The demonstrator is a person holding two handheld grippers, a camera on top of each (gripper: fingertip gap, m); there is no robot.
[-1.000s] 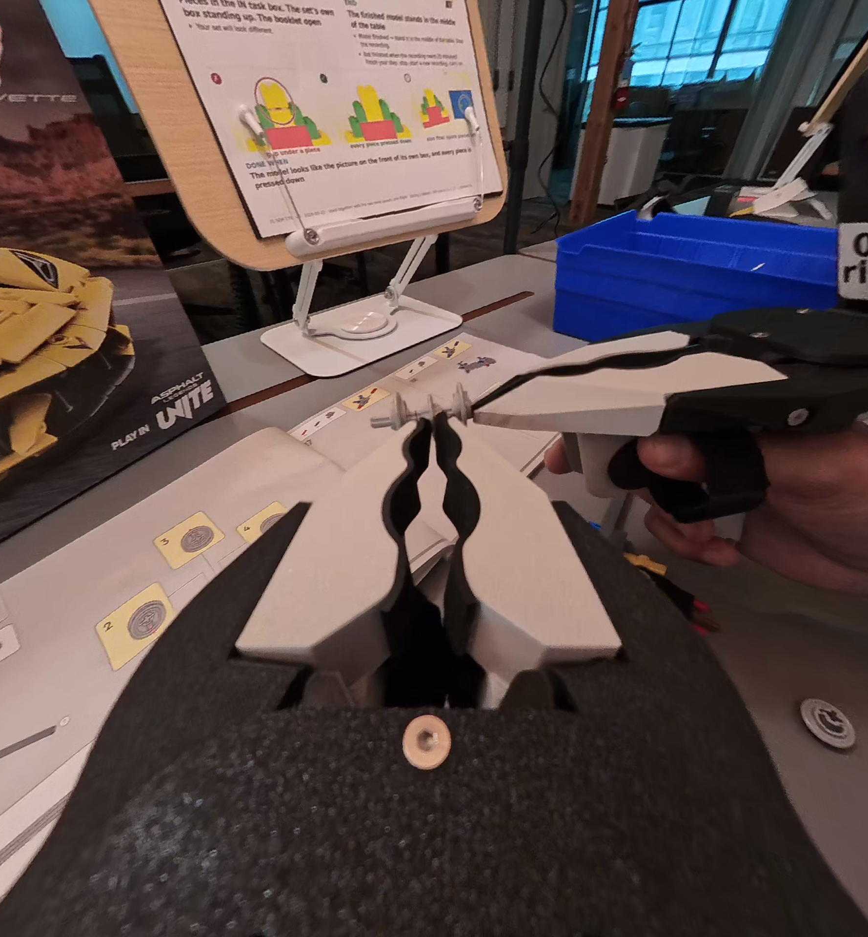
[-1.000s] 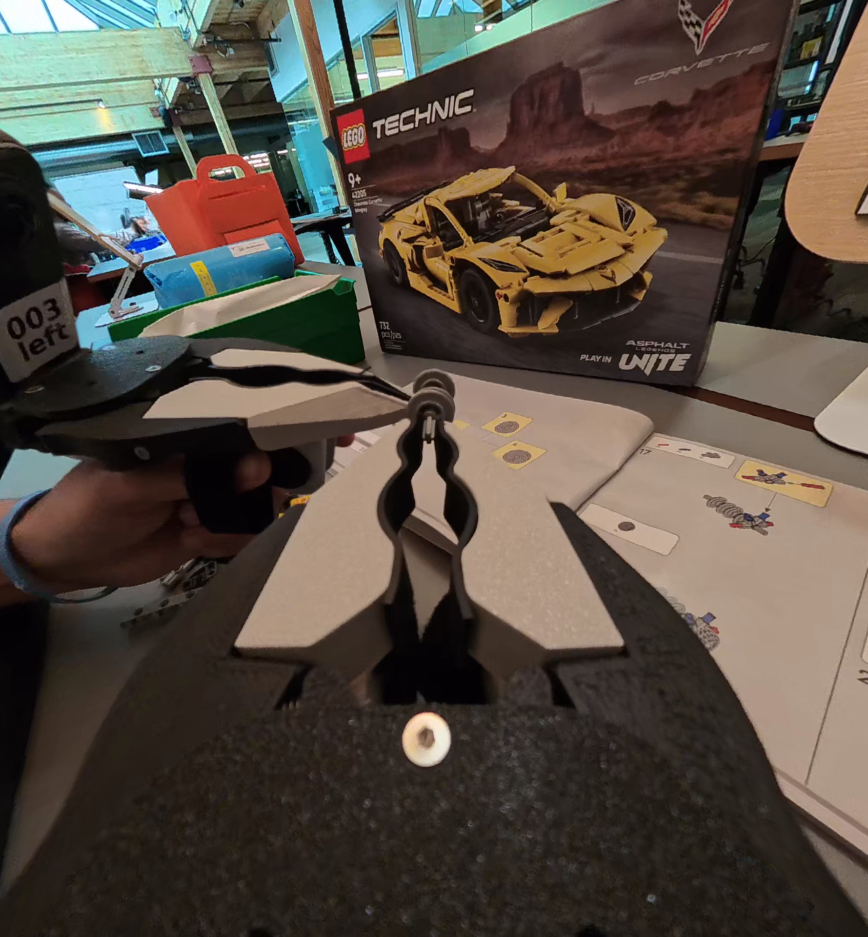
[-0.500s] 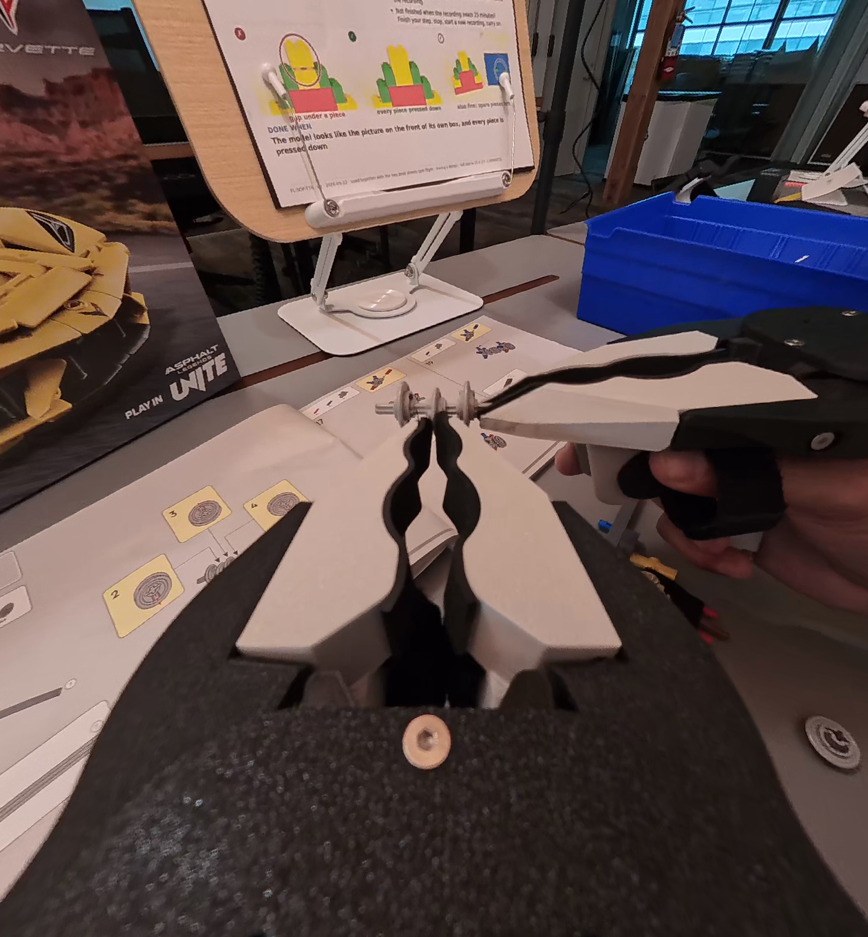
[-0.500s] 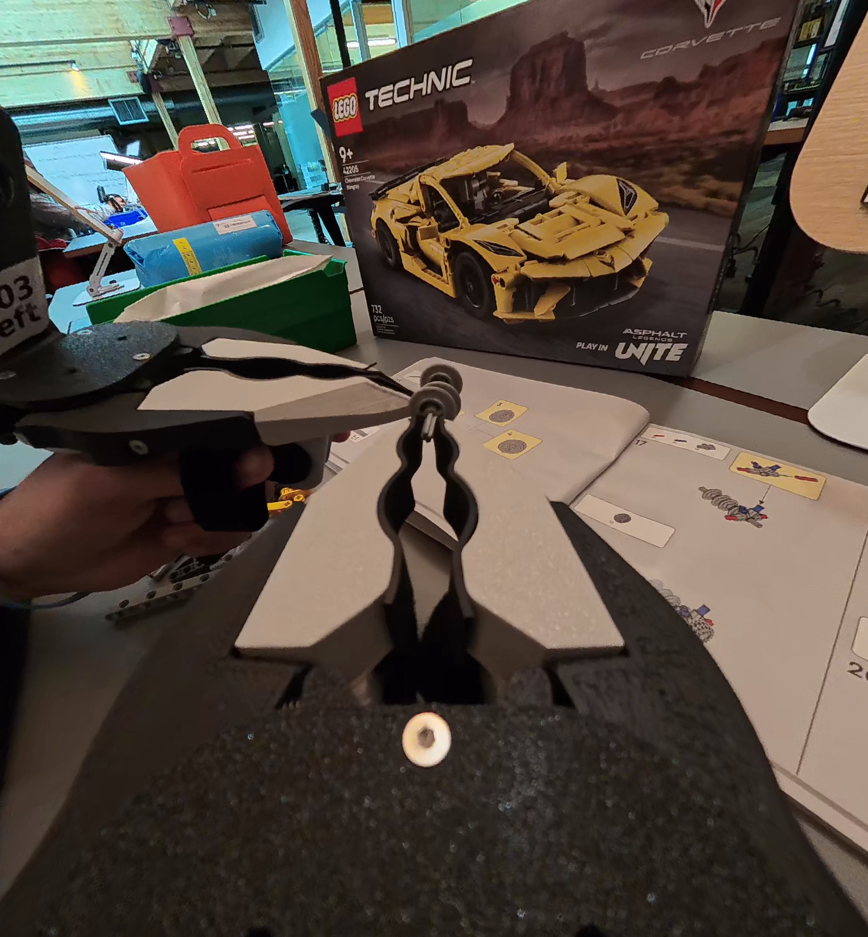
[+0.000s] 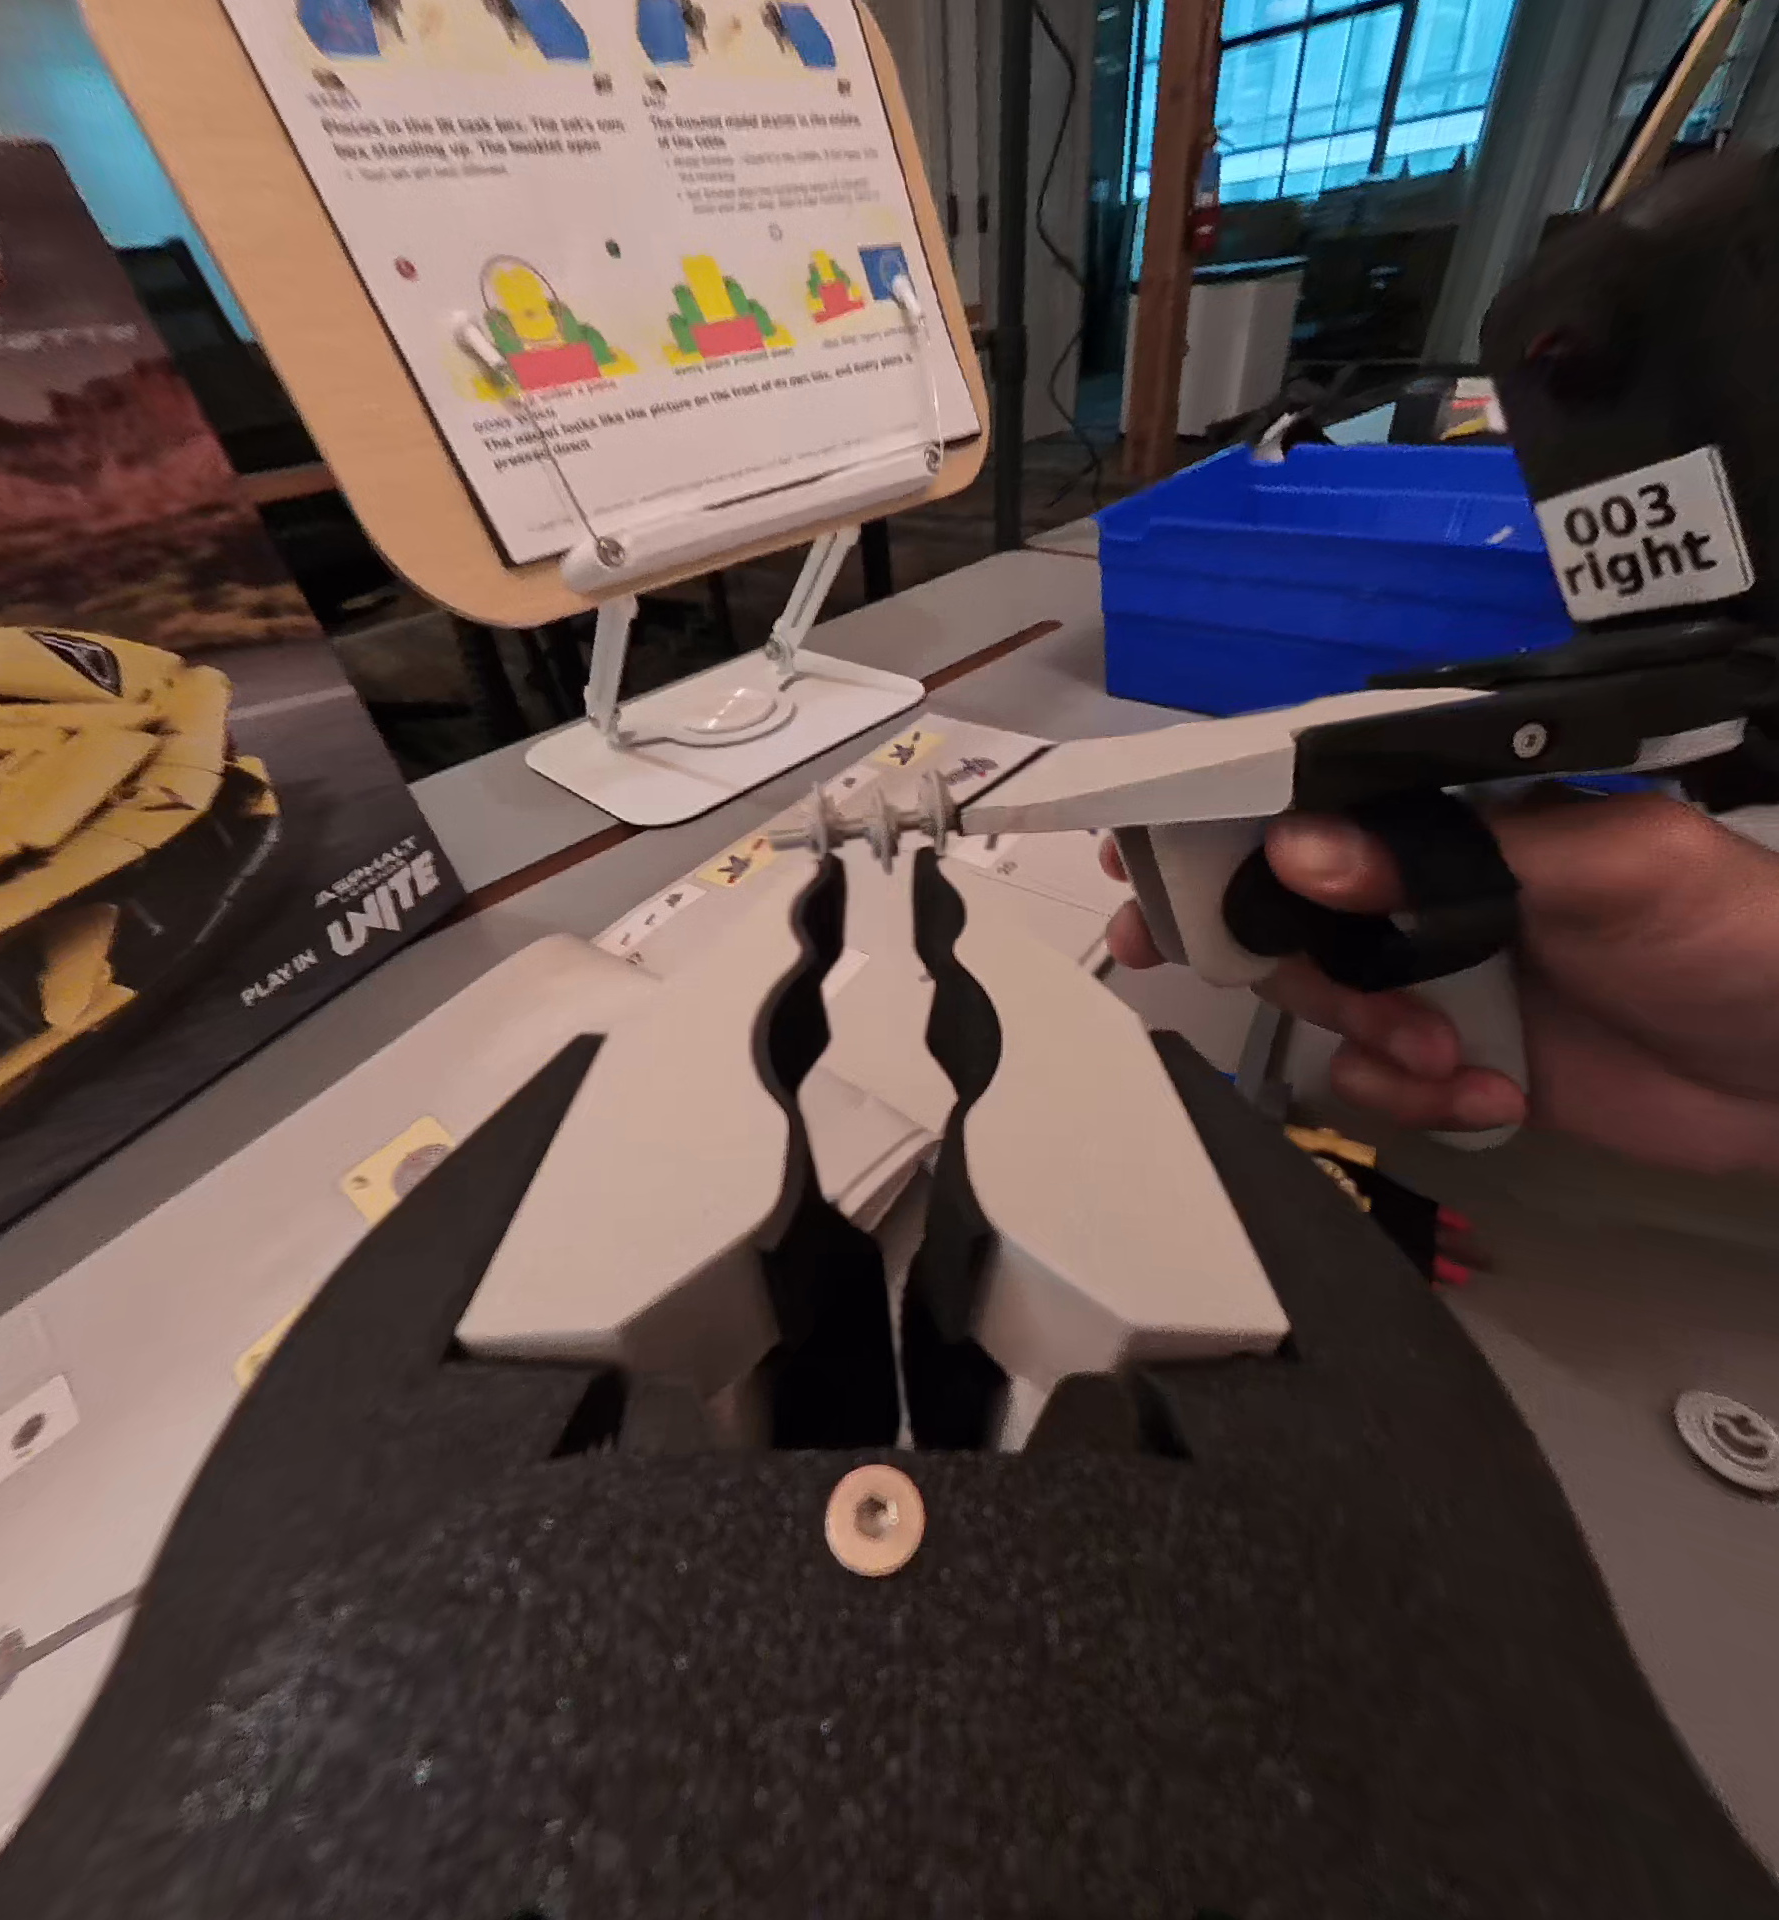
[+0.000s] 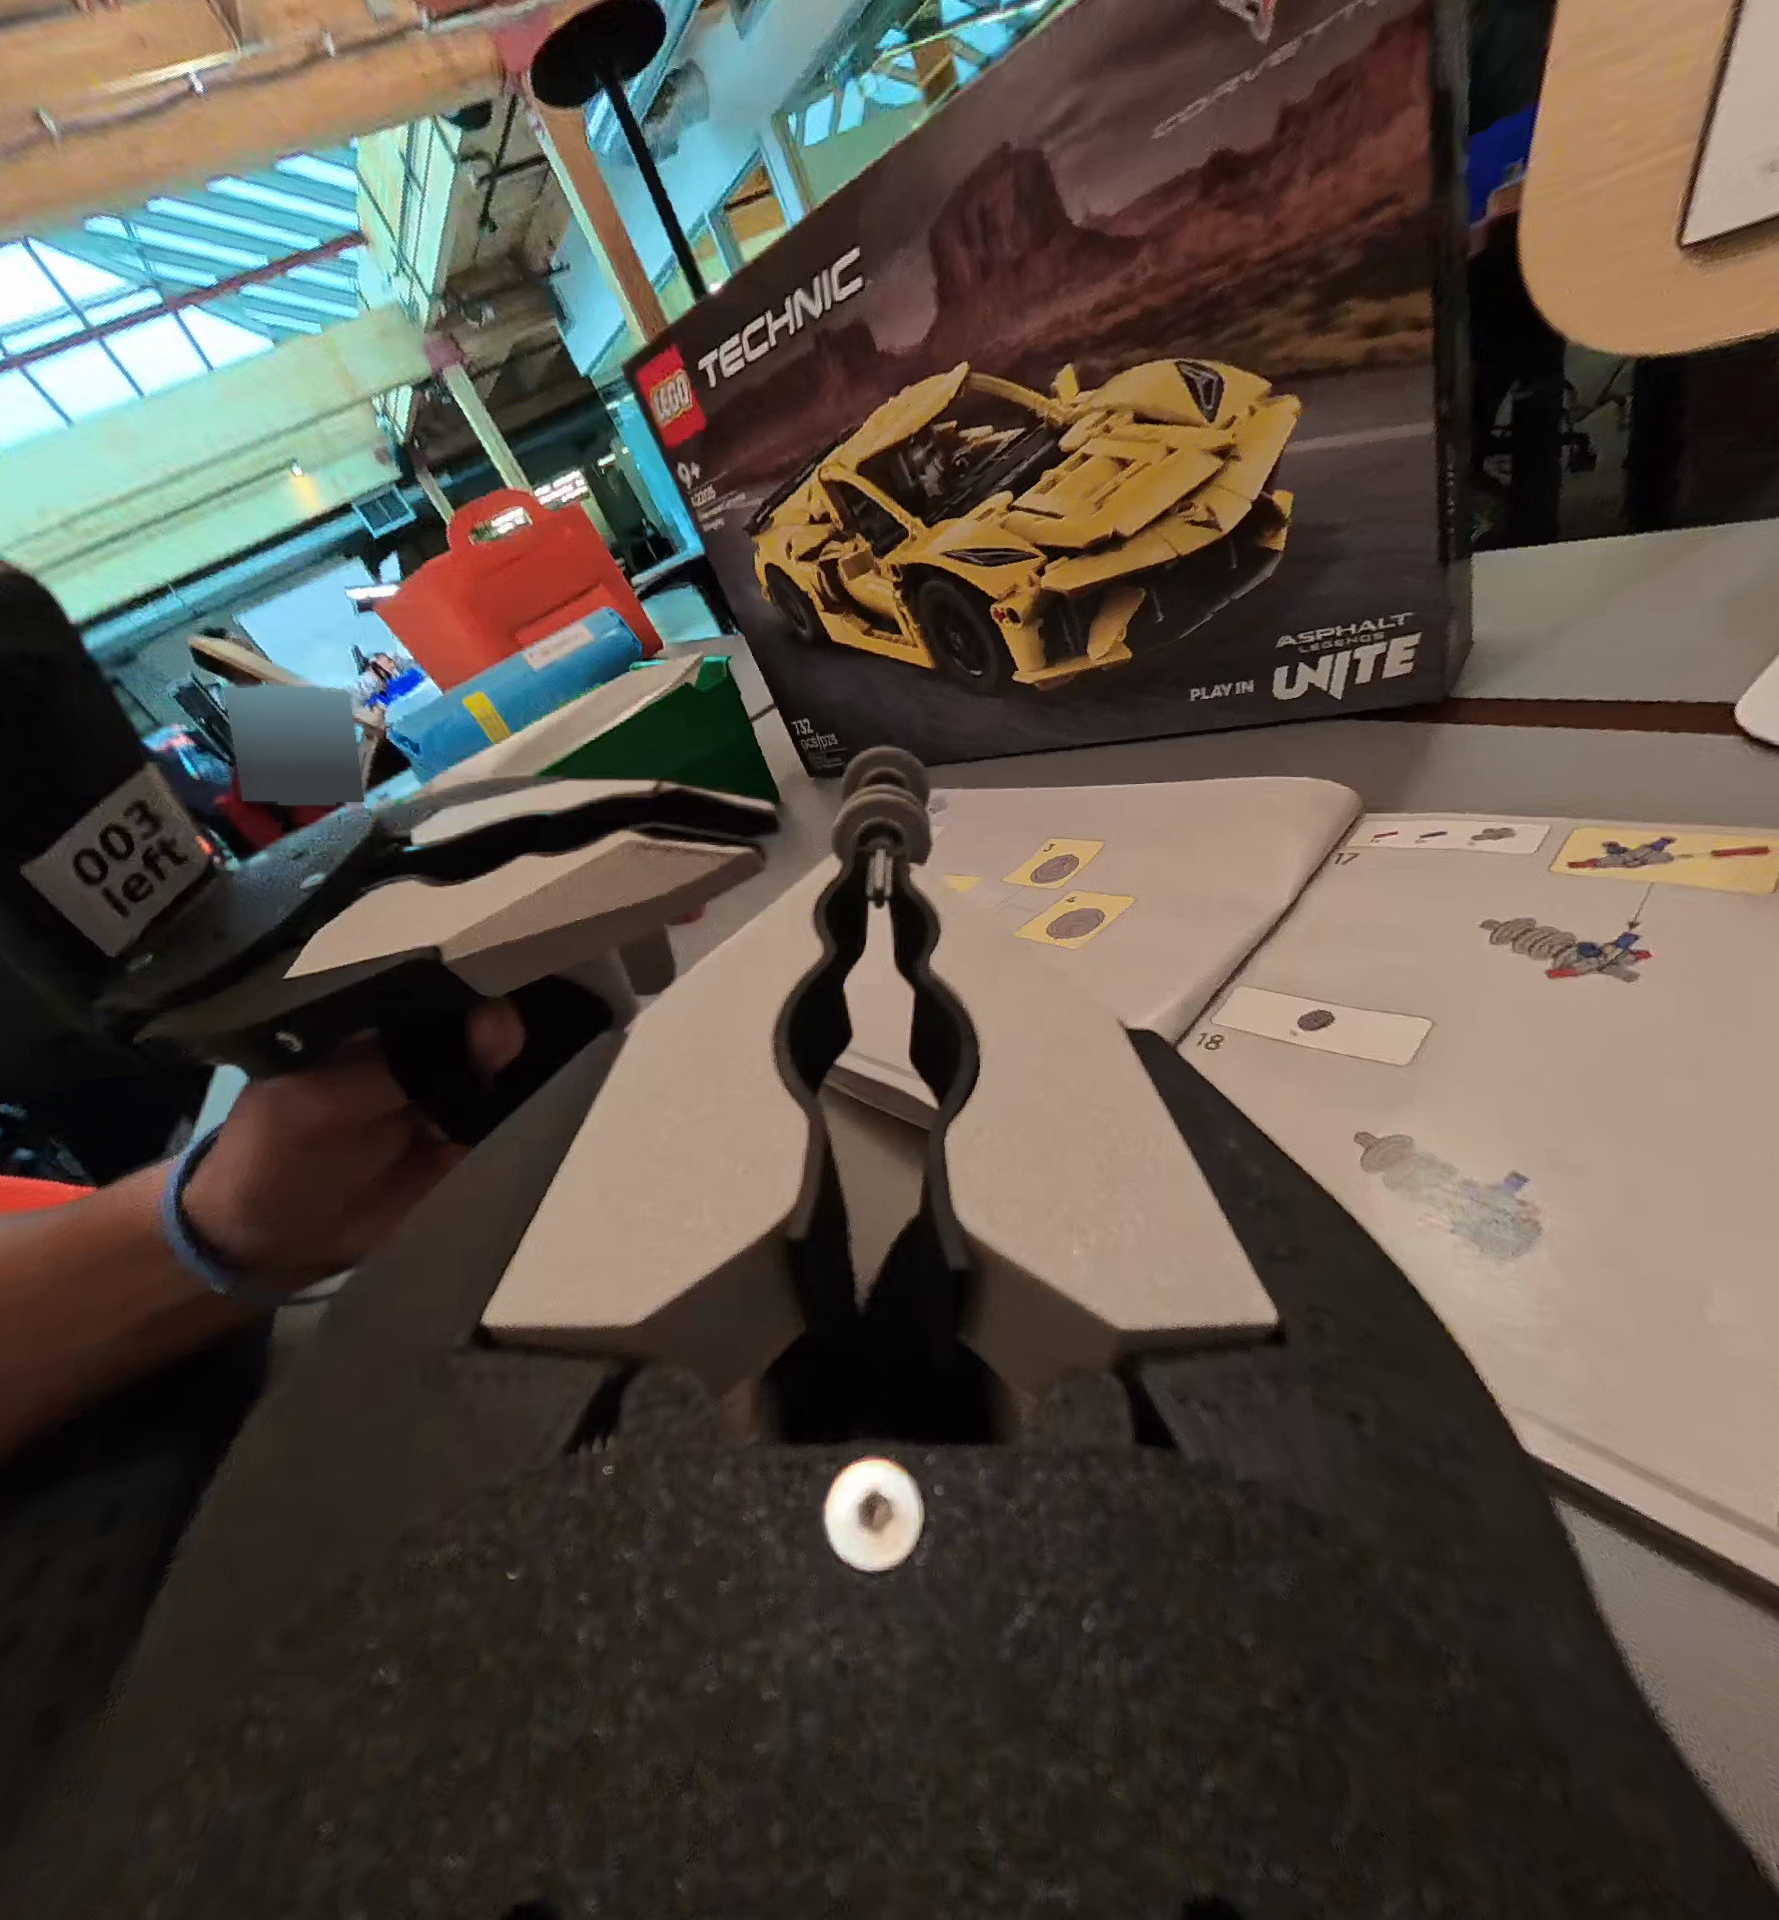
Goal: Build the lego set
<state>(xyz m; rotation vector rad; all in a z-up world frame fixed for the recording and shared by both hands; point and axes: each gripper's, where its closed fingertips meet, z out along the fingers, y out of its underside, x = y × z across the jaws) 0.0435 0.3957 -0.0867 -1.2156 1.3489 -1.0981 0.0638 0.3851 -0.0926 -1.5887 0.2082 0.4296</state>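
Note:
A short axle carrying three grey discs [image 5: 880, 821] is held in the air above the open instruction booklet [image 5: 189, 1299]. My right gripper [image 6: 880, 878] is shut on one end of the axle [image 6: 883, 805]; in the left wrist view it [image 5: 968, 821] comes in from the right. My left gripper [image 5: 877, 868] is open, with its fingertips just below the discs and the middle disc hanging over the gap. In the right wrist view the left gripper [image 6: 765, 831] sits a little left of the axle and does not touch it.
The set's box [image 6: 1072, 468] stands at the back of the grey table. A wooden stand with a printed sheet [image 5: 604, 312] and a blue bin [image 5: 1311, 582] stand behind the booklet [image 6: 1487, 1091]. A green bin [image 6: 677, 727] is far left. A grey round piece [image 5: 1735, 1442] and loose parts [image 5: 1384, 1195] lie at the right. The tips of both grippers are at nearly the same place.
My left gripper was shut on a disc on the axle; its fingers have parted and let go. My right gripper still holds the axle. Both views have tilted.

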